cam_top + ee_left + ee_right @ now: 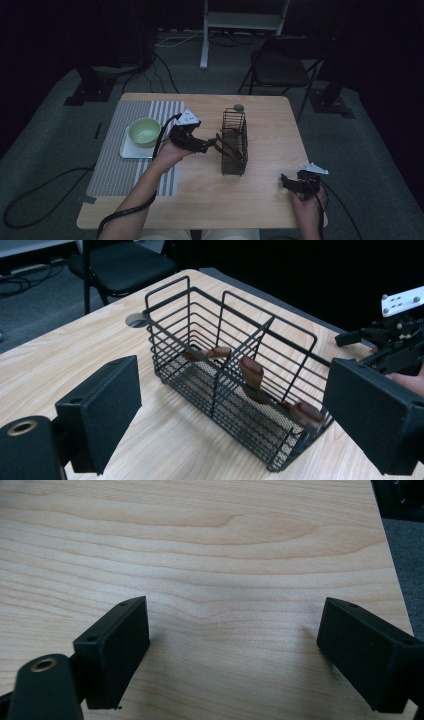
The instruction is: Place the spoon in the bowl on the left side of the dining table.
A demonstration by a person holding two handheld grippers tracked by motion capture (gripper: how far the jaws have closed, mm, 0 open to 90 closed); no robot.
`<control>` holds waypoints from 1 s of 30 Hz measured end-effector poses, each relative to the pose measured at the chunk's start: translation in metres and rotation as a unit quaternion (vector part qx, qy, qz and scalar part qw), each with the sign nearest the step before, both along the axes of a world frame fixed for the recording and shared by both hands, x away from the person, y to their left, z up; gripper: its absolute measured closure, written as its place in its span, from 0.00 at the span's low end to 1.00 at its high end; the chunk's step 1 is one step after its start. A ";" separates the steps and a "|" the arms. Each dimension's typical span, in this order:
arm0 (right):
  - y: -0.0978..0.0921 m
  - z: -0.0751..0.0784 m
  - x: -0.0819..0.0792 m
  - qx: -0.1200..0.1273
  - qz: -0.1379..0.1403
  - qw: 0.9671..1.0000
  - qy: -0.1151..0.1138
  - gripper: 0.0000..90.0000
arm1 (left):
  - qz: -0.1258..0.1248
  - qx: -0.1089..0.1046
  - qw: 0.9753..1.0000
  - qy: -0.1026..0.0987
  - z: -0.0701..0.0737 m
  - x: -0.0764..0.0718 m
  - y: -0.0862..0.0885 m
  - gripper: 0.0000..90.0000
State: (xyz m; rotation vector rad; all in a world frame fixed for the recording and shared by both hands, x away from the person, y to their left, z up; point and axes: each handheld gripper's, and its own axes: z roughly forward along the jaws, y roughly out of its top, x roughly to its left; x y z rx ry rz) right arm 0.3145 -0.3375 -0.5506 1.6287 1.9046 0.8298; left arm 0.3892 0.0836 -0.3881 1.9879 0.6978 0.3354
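A black wire basket (234, 142) (235, 375) with two compartments stands mid-table. Several brown wooden utensils (227, 146) (251, 372) lie slanted inside it, handles poking over the left side. My left gripper (209, 145) (230, 417) is open just left of the basket, its jaws pointing at it with nothing between them. My right gripper (286, 181) (232, 652) rests low near the table's front right corner, open over bare wood, and appears far right as the other gripper (395, 337) in the left gripper view.
A pale green bowl (144, 131) sits on a white square plate (131, 150) atop a striped placemat (125, 165) at the left. A small grey round object (238, 107) lies behind the basket. A folding chair (280, 67) stands beyond the table (210, 200).
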 end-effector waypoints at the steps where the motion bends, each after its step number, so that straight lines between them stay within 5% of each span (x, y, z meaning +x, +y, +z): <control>1: 0.000 0.000 0.000 0.000 0.000 1.000 0.000 0.14 | -0.001 -0.002 1.000 0.001 0.000 0.001 -0.002 0.10; 7: 0.000 0.000 0.000 -0.001 0.003 1.000 -0.001 0.15 | 0.001 0.002 1.000 0.003 -0.003 0.008 -0.012 0.22; 11: 0.000 0.000 0.000 0.000 0.004 1.000 -0.001 0.15 | 0.025 0.004 0.999 0.021 -0.007 0.012 -0.017 0.28; 14: 0.000 0.000 0.000 0.001 0.004 1.000 0.000 0.15 | 0.018 0.003 0.999 0.031 -0.009 0.013 -0.020 0.29; 15: 0.000 0.000 0.000 0.000 0.004 1.000 0.000 0.15 | 0.013 0.011 0.999 0.036 -0.013 0.013 -0.023 0.42; 18: 0.000 0.000 0.000 0.000 0.004 1.000 0.000 0.15 | 0.005 0.005 0.999 0.044 -0.015 0.014 -0.023 0.59; 30: 0.000 0.000 0.000 0.001 0.004 1.000 0.000 0.15 | -0.025 0.008 0.998 0.053 -0.020 0.013 -0.028 0.82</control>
